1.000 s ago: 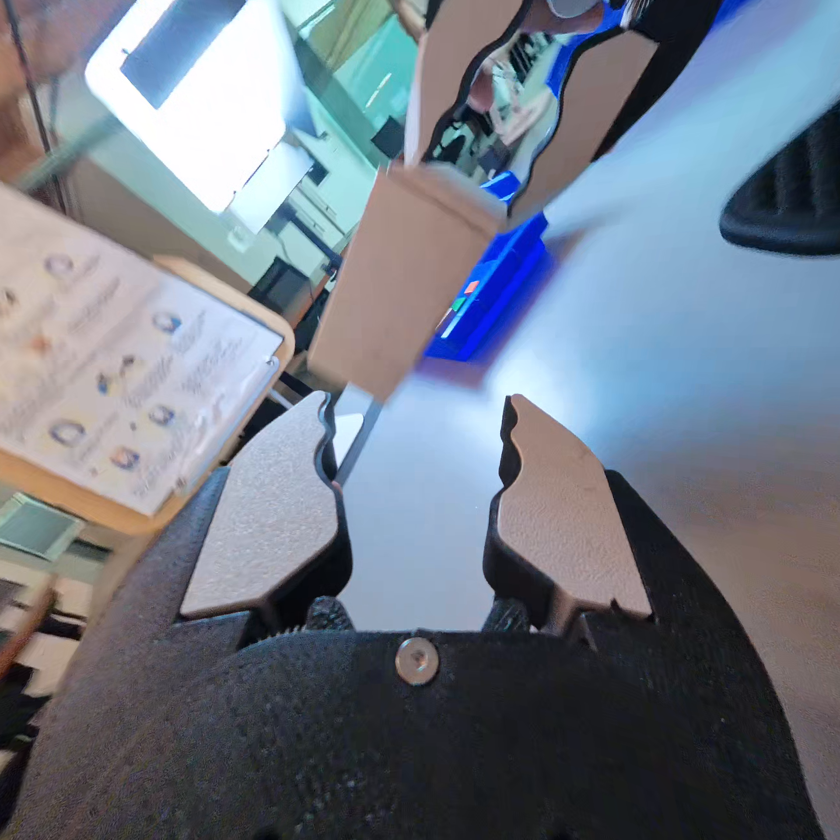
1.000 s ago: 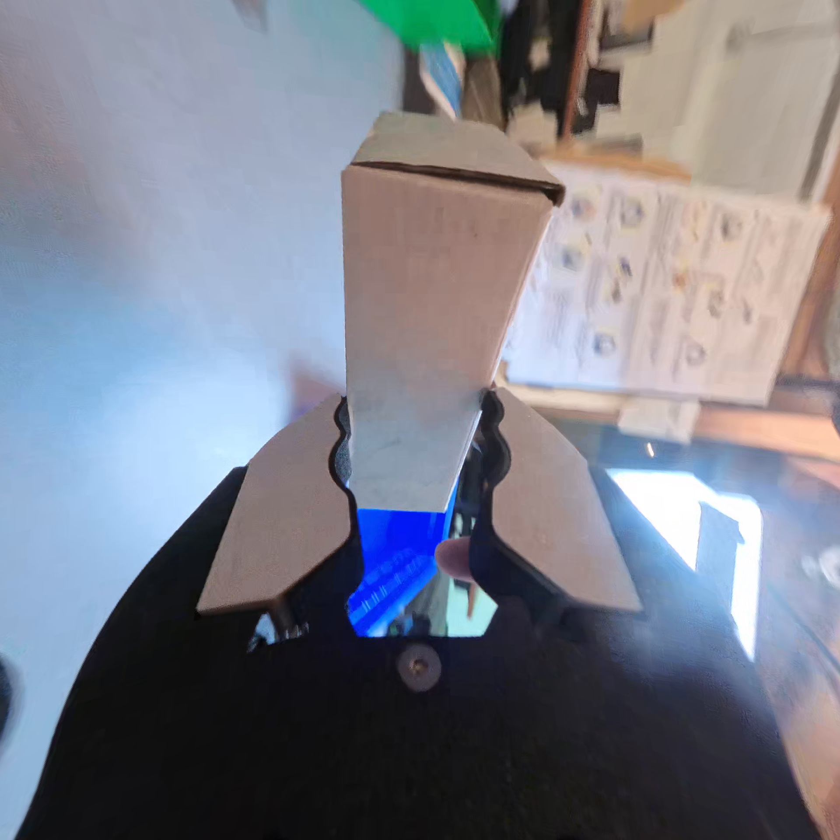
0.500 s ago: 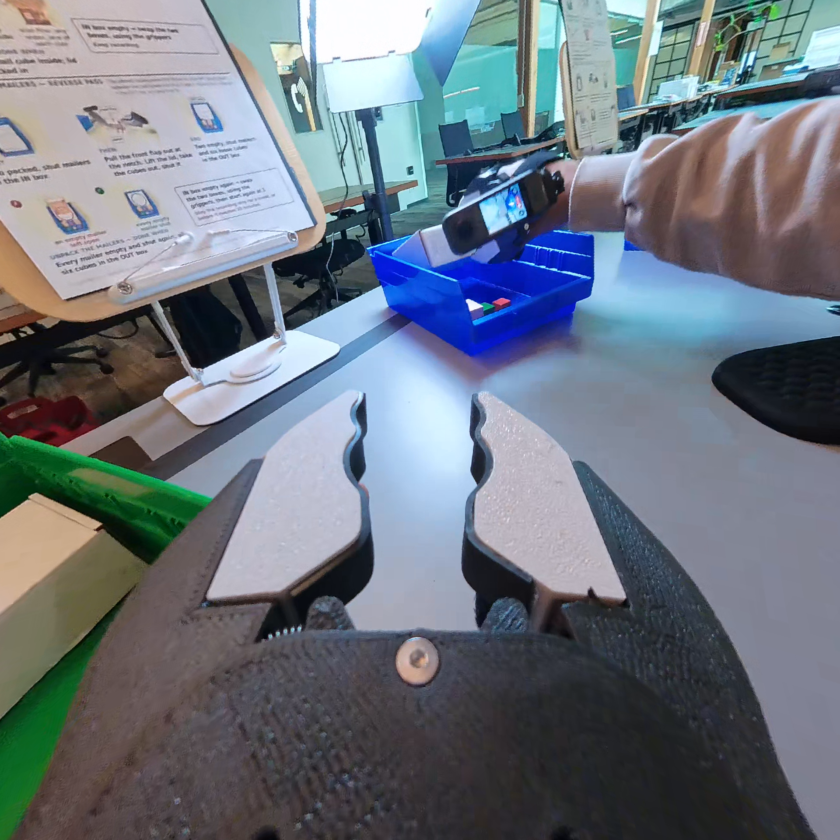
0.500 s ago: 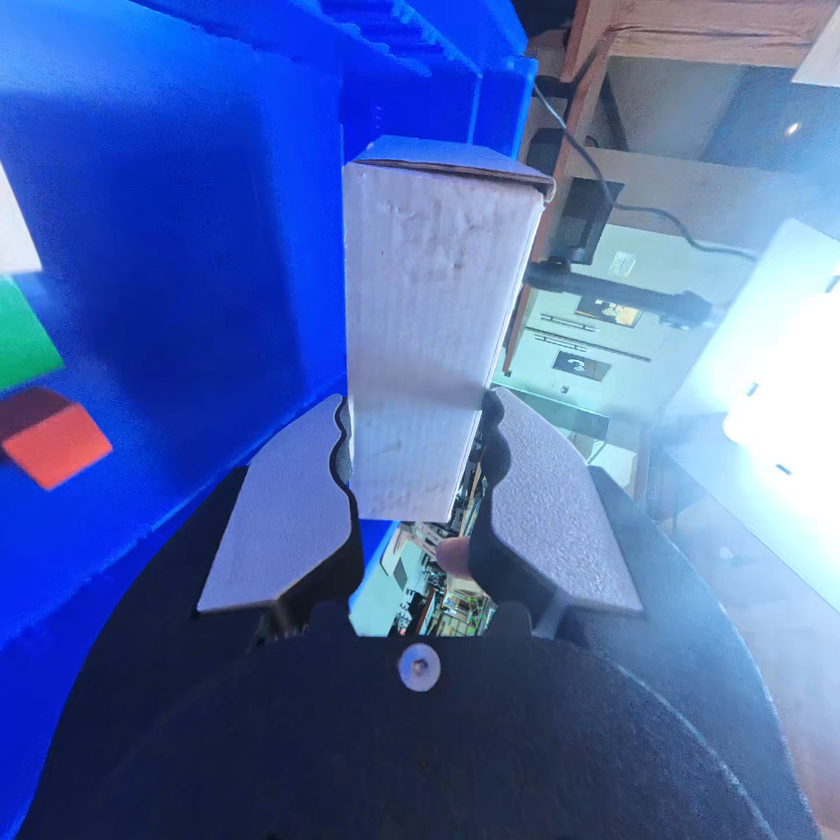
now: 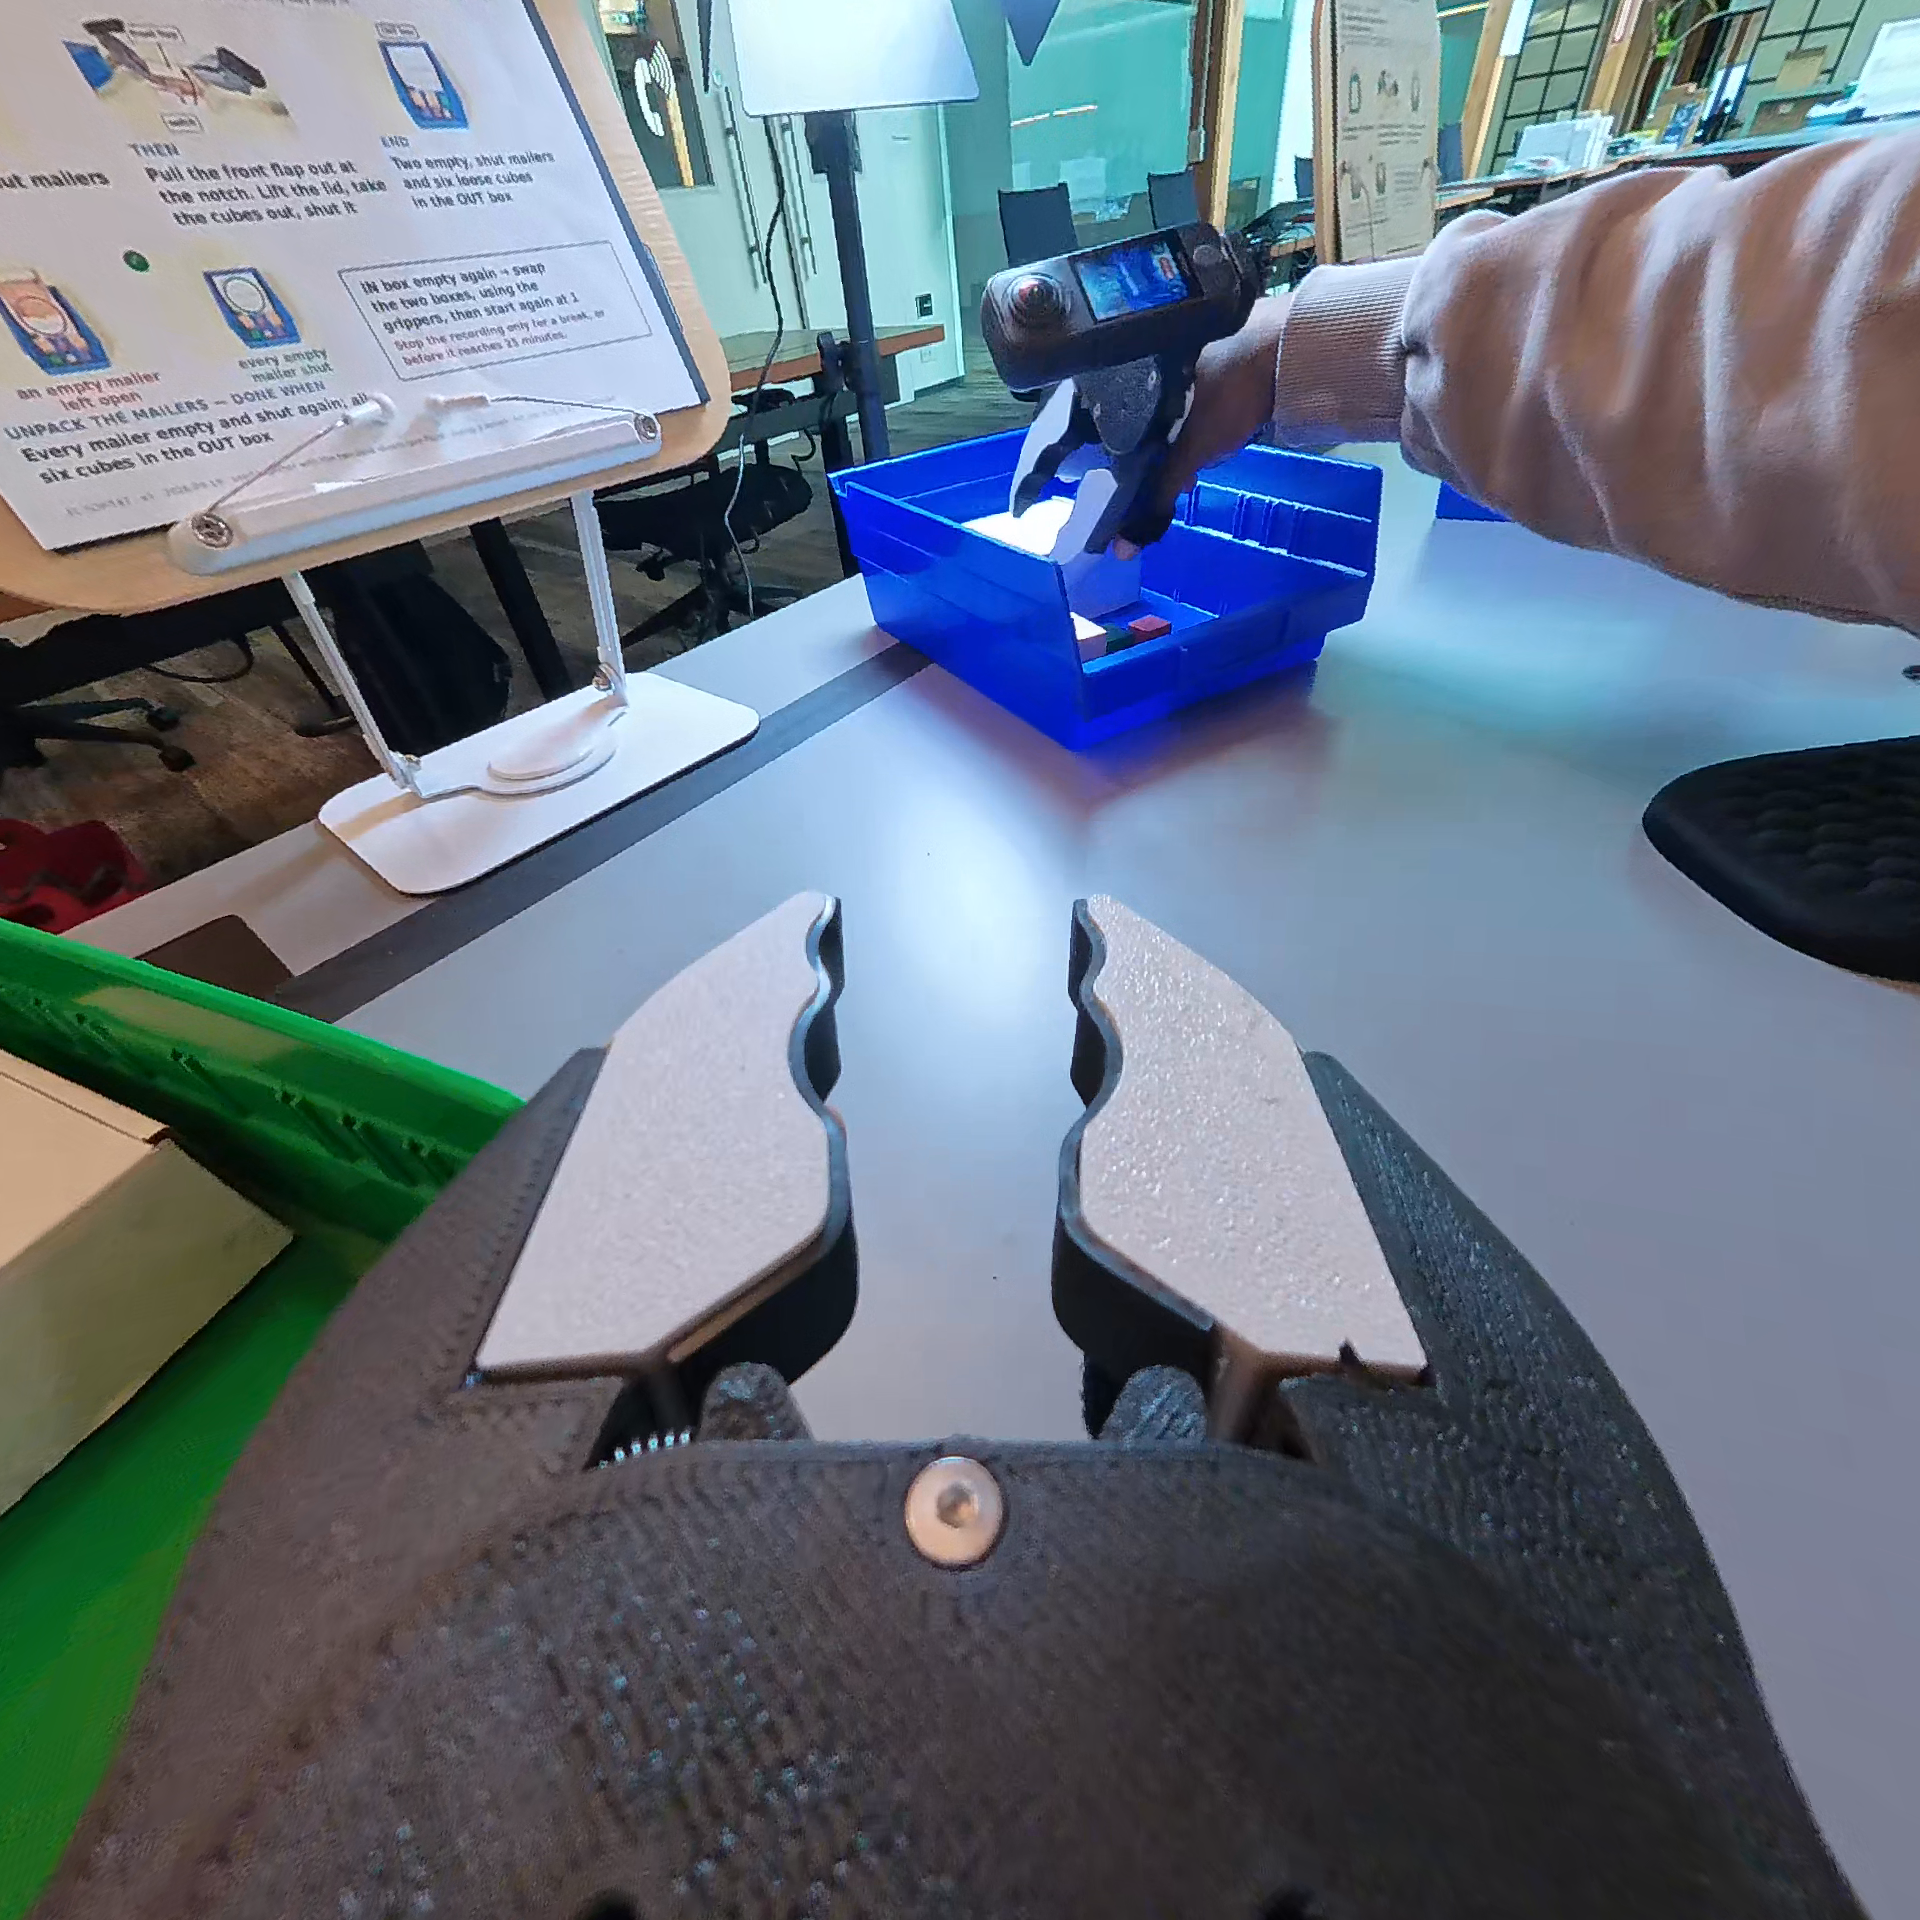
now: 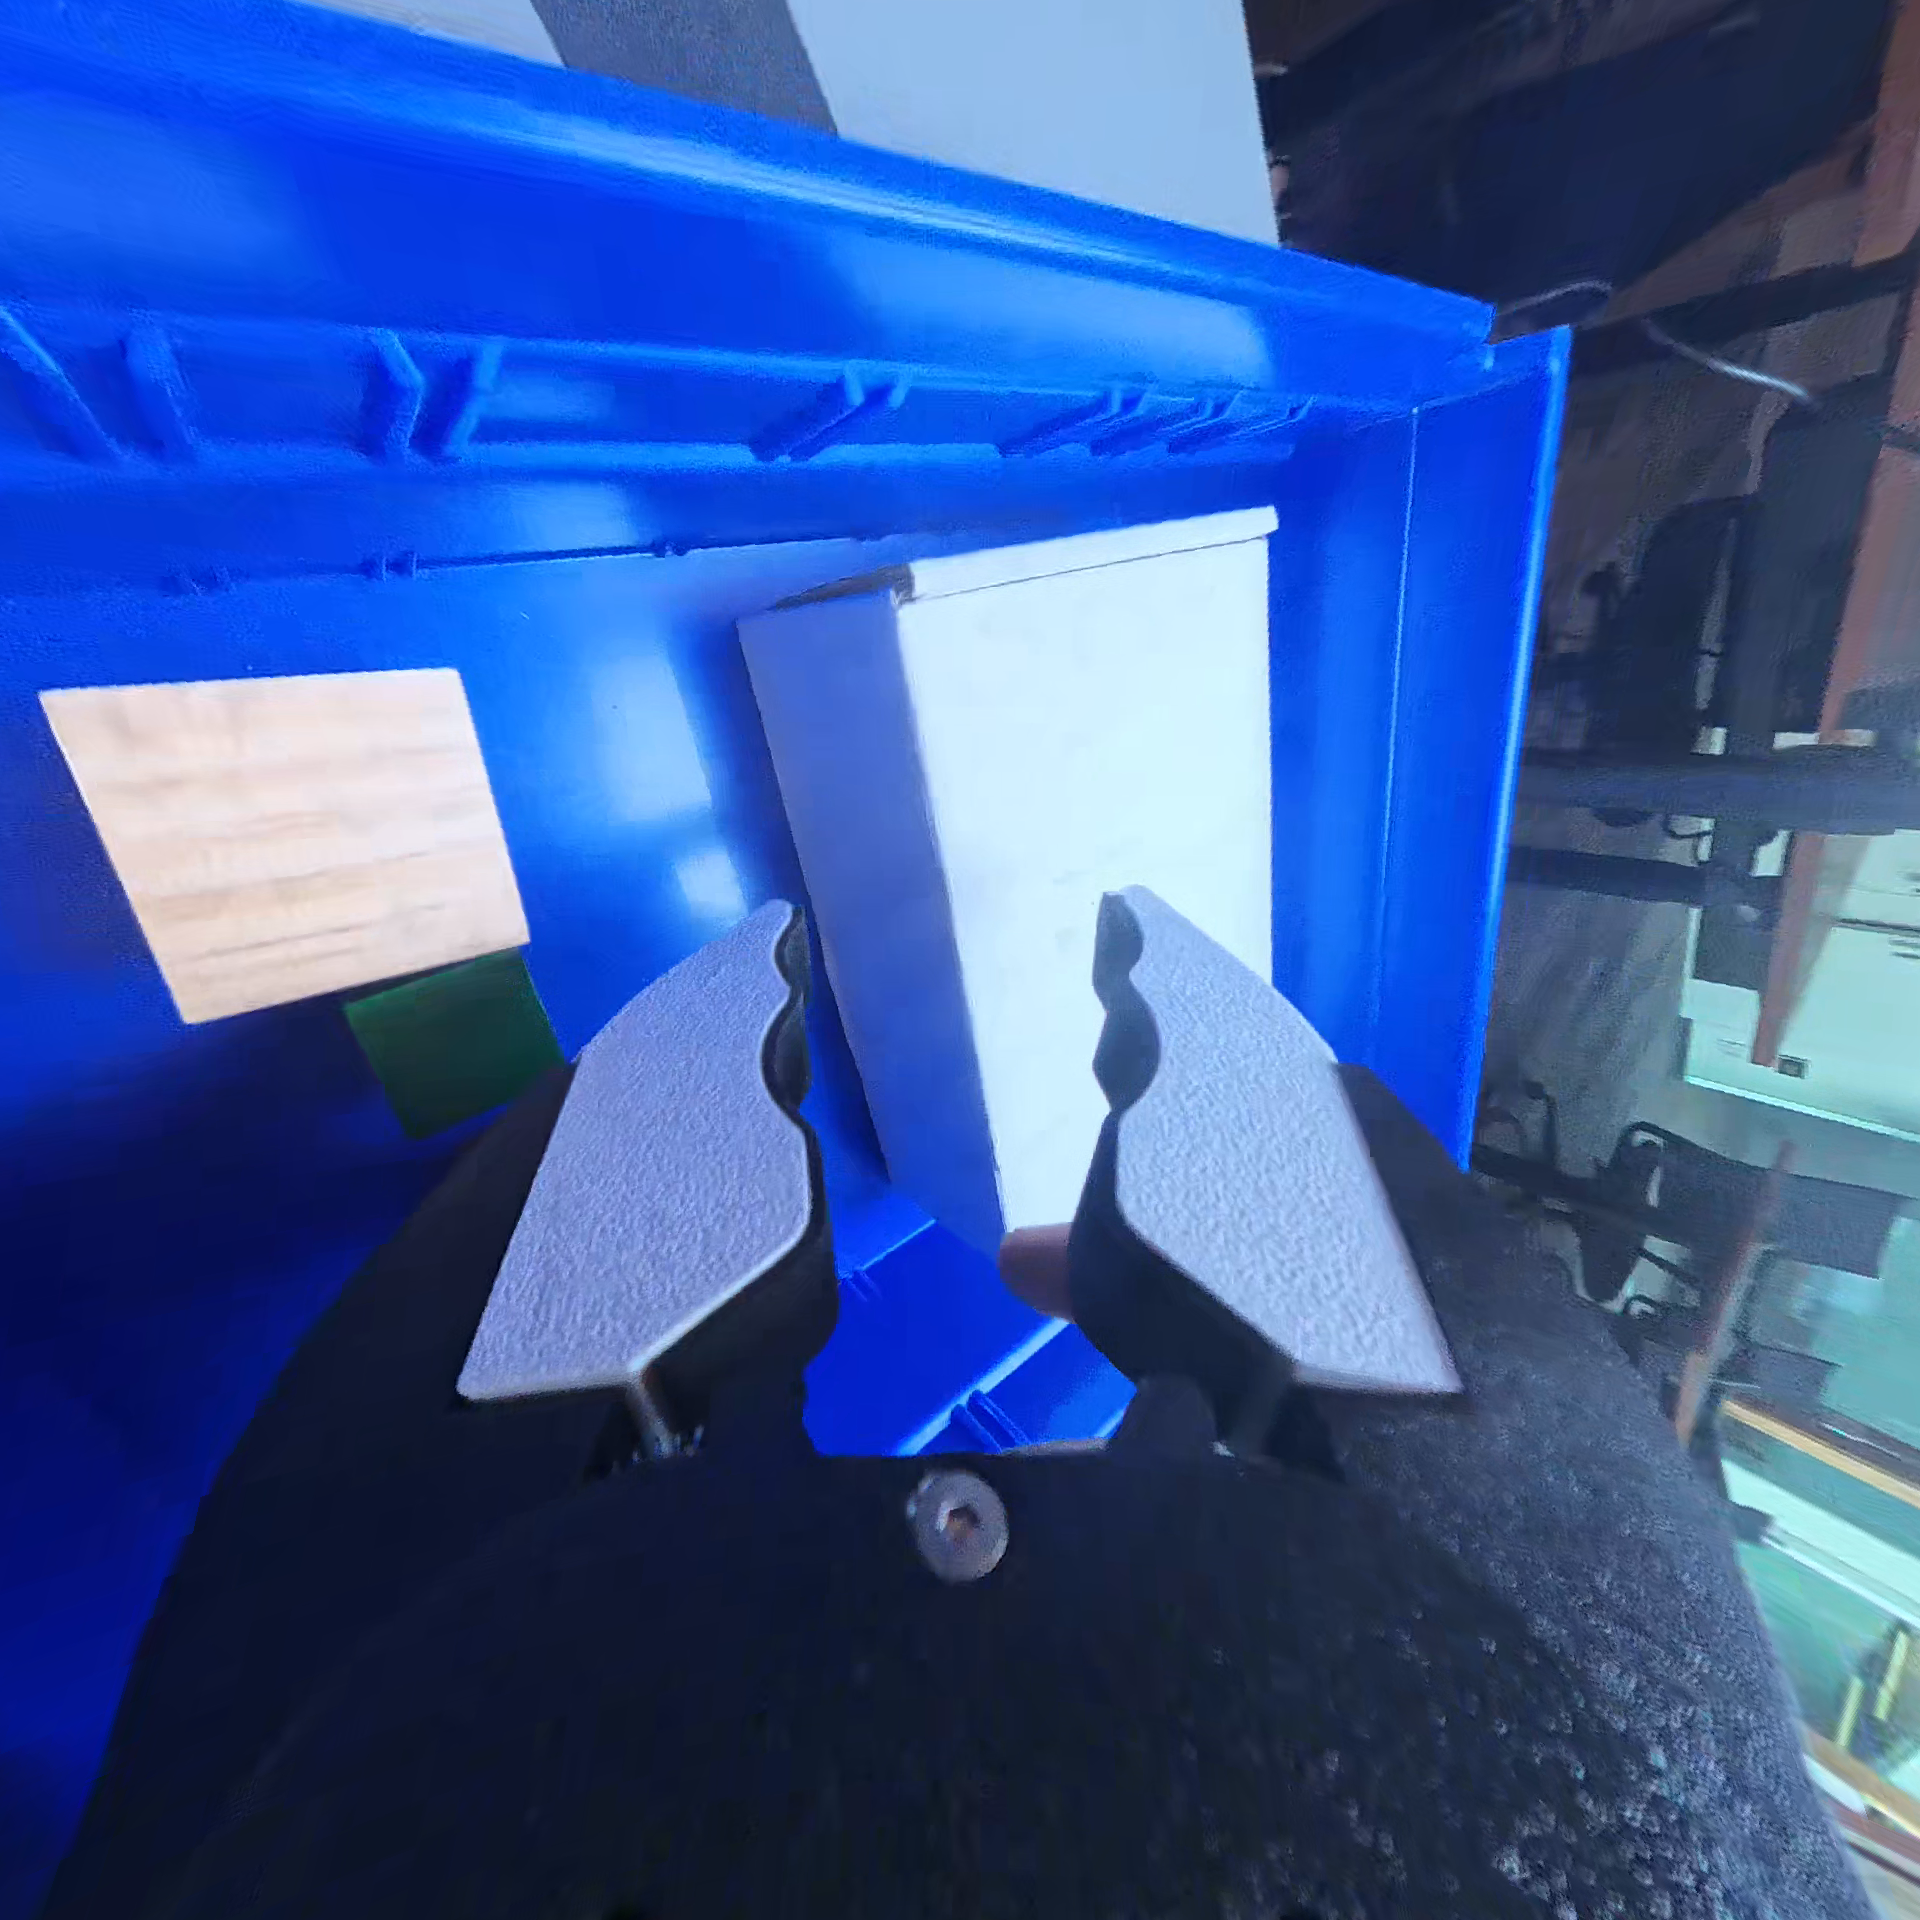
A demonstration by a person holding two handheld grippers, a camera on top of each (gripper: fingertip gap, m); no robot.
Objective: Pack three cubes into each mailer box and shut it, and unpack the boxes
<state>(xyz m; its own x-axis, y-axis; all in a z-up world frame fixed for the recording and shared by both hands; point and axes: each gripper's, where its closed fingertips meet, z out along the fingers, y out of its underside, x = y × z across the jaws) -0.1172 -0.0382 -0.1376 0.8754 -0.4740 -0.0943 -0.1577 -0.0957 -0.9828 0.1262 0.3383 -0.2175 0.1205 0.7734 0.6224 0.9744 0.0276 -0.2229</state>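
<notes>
Now right gripper (image 6: 951, 935) spread, released mailer box (image 6: 1081, 831) (in blue bin (image 6: 623, 260)); left gripper (image 5: 951, 961) open.

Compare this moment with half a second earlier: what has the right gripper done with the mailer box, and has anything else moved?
The right gripper has opened and let go of the white mailer box, which now stands on edge inside the blue bin against its wall, beside the loose cubes. Half a second ago its fingers clamped the box. The left gripper stays open and empty over the table, by the green bin.
</notes>
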